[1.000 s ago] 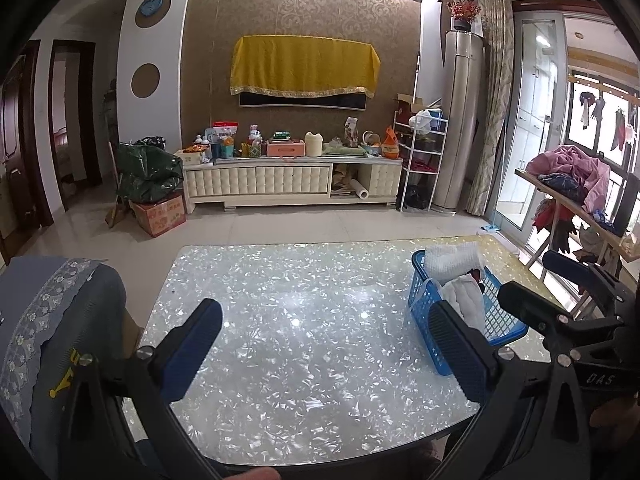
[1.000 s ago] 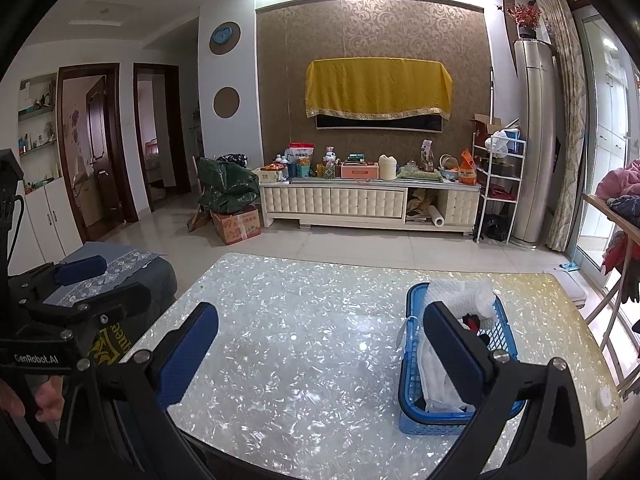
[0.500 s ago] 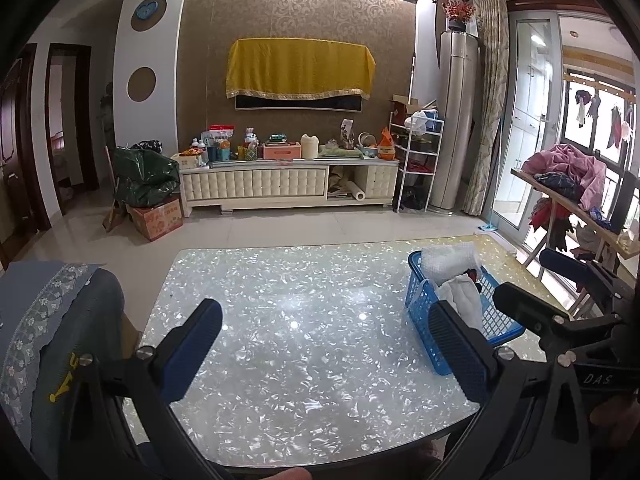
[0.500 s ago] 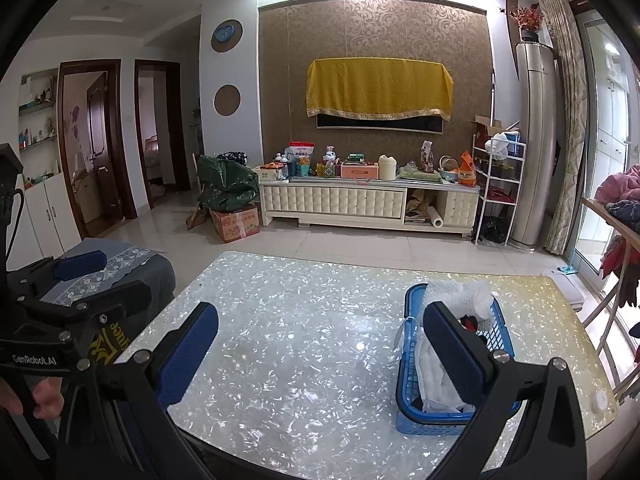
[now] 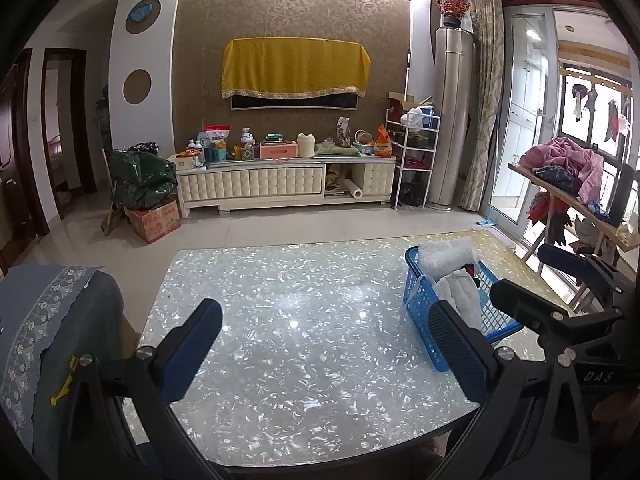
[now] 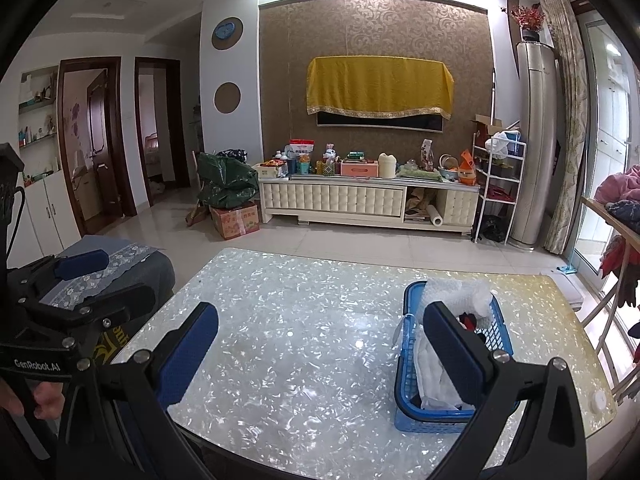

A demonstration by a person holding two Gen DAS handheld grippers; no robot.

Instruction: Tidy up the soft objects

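Note:
A blue plastic basket (image 5: 416, 300) (image 6: 408, 400) stands on the right side of a shiny pearl-patterned table (image 5: 304, 320) (image 6: 304, 340). It holds soft white cloths (image 5: 460, 296) (image 6: 430, 368), a bubble-wrap bundle (image 5: 444, 254) (image 6: 456, 294) and something dark and red. My left gripper (image 5: 324, 344) is open and empty above the table's near edge. My right gripper (image 6: 320, 348) is open and empty, its right finger in front of the basket. The right gripper also shows at the right in the left wrist view (image 5: 560, 292).
A chair with a grey lace-trimmed cover (image 5: 44, 320) (image 6: 116, 264) stands left of the table. A rack with piled clothes (image 5: 568, 168) is at the right. A TV cabinet (image 5: 280, 180) lines the far wall beyond open floor.
Both grippers have pulled back and risen slightly, so the basket sits a little farther off. Both stay open and empty.

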